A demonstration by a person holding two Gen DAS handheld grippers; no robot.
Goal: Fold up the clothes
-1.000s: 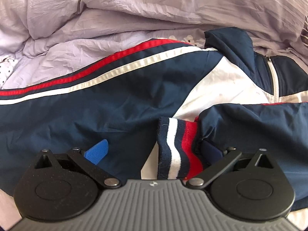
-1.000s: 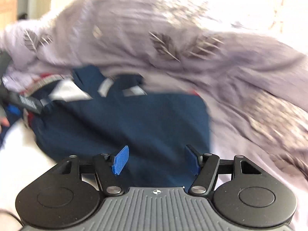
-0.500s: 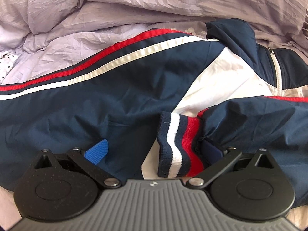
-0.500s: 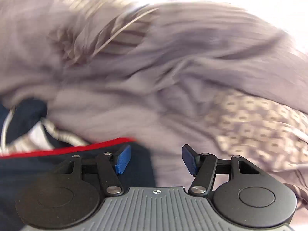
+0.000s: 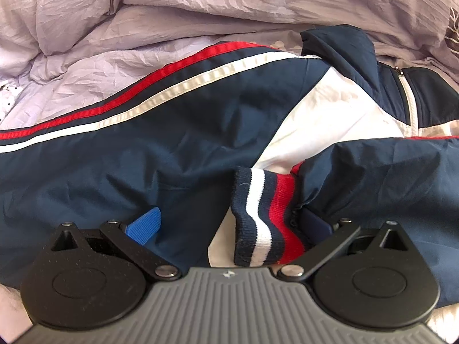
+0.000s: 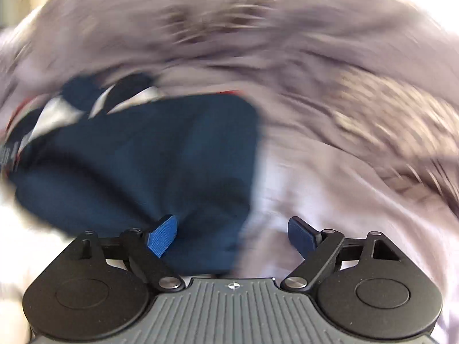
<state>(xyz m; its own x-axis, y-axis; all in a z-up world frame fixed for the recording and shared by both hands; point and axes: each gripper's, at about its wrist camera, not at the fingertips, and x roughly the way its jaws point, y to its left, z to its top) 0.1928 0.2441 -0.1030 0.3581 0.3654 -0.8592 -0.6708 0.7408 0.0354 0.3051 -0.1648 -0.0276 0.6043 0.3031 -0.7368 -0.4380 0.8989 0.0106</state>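
A navy jacket (image 5: 178, 154) with red and white stripes is spread on a crumpled lilac blanket (image 5: 200, 14). It lies right in front of the left gripper (image 5: 229, 220) and reaches far out to both sides. One sleeve is laid across the body, and its striped cuff (image 5: 264, 215) sits between the fingers, close to the right one. The left gripper is held wide apart, and nothing is pinched by it. The collar (image 5: 338, 43) and zip (image 5: 410, 100) are seen far ahead, to the right.

The right view is badly blurred. The right gripper (image 6: 232, 236) is also spread wide, with nothing gripped. A navy part of the jacket (image 6: 160, 154) is seen ahead of it and under its left finger.

The cloth looks thin, light and smooth, so it may slip and slide. It is soft and will flop, not hold a shape. The ribbed cuff looks thicker and rougher, so a better hold could be had there. A seam or hem could be pinched too.

The blanket is lumpy and bunched up all around. Its folds could be caught by mistake, and a fold may not lie flat on it.
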